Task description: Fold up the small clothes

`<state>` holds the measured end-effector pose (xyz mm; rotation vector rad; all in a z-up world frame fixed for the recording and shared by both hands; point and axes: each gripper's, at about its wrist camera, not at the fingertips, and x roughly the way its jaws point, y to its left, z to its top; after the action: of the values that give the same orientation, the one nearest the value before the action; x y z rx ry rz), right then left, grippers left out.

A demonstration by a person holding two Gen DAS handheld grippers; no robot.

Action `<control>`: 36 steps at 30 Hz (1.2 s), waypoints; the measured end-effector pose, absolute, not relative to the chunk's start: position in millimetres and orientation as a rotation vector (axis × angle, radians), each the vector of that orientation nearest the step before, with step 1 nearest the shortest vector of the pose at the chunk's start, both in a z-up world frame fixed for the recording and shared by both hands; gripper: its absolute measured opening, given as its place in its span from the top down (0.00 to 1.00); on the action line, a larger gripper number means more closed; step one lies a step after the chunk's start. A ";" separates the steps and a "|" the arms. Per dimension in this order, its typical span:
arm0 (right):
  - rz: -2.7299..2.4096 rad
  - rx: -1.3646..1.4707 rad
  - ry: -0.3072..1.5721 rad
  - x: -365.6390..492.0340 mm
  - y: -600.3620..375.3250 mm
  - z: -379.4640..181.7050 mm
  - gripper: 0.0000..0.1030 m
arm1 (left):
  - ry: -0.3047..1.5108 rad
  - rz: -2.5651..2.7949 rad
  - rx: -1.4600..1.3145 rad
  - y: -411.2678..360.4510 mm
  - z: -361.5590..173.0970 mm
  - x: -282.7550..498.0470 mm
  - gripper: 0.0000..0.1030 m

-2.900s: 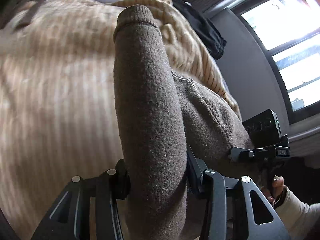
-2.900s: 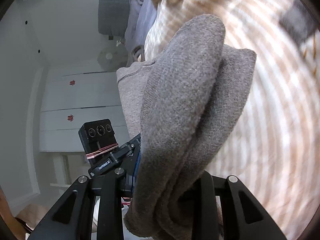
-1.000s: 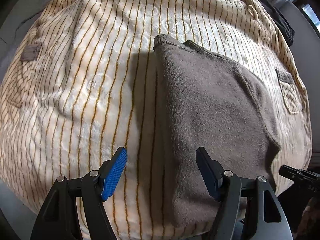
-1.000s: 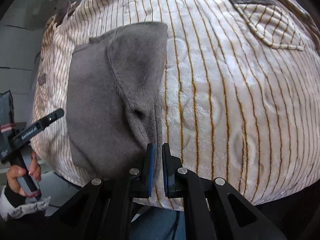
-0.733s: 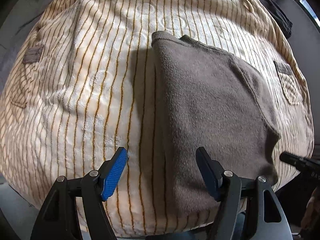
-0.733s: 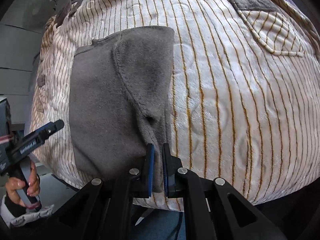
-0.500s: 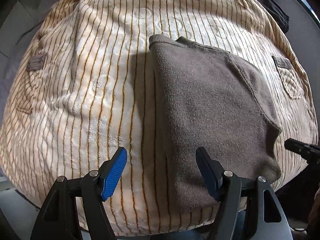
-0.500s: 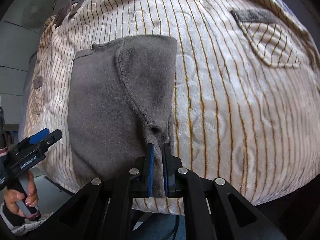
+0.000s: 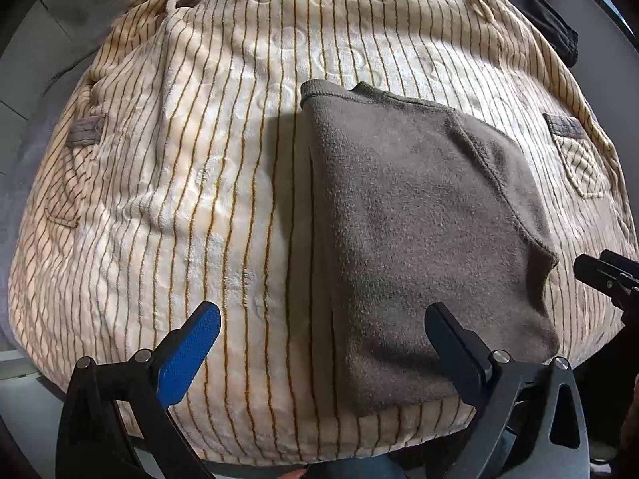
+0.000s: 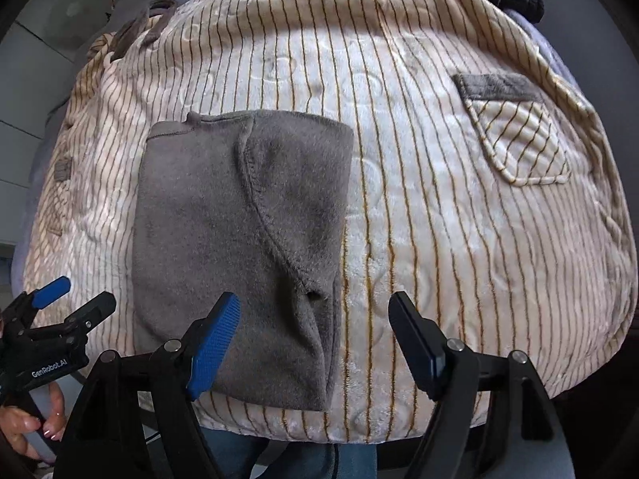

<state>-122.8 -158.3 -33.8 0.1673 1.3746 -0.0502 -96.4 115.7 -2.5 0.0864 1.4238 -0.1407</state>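
The folded gray garment (image 9: 415, 231) lies flat on a cream striped blanket (image 9: 179, 199), a fuzzy fleece rectangle whose long axis runs away from the cameras, ribbed hem at the far end. The left gripper (image 9: 323, 343) and right gripper (image 10: 315, 331) hang above it, jaws opening, holding nothing.

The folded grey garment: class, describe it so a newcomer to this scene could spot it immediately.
Start at the big cream blanket with thin brown stripes covering the surface. Lying flat on it, near its front edge, is the folded grey garment. It is the only plain, fuzzy, stripeless rectangle there, crossed by one curved seam.
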 end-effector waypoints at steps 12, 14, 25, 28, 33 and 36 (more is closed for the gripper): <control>-0.097 0.107 1.347 -121.6 -152.2 -28.1 0.00 | 1.407 -0.137 0.055 117.6 4.9 -97.8 0.01; -0.101 0.107 1.346 -121.9 -151.7 -27.5 0.00 | 1.409 -0.135 0.058 118.1 5.0 -97.5 0.01; -0.112 0.109 1.345 -122.3 -151.3 -26.2 0.00 | 1.406 -0.124 0.055 118.8 6.3 -96.3 0.01; -0.113 0.108 1.346 -122.0 -151.2 -26.1 0.00 | 1.406 -0.123 0.055 118.7 6.2 -95.9 0.01; -0.121 0.111 1.349 -118.6 -153.6 -25.6 0.00 | 1.411 -0.128 0.057 120.3 4.7 -92.6 0.01; -0.125 0.114 1.353 -117.2 -153.9 -26.2 0.00 | 1.412 -0.133 0.060 121.1 4.0 -90.6 0.01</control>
<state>-117.2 -153.9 -26.2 0.1138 1.3525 -0.1250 -90.6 121.1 4.0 0.0603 1.4122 -0.1334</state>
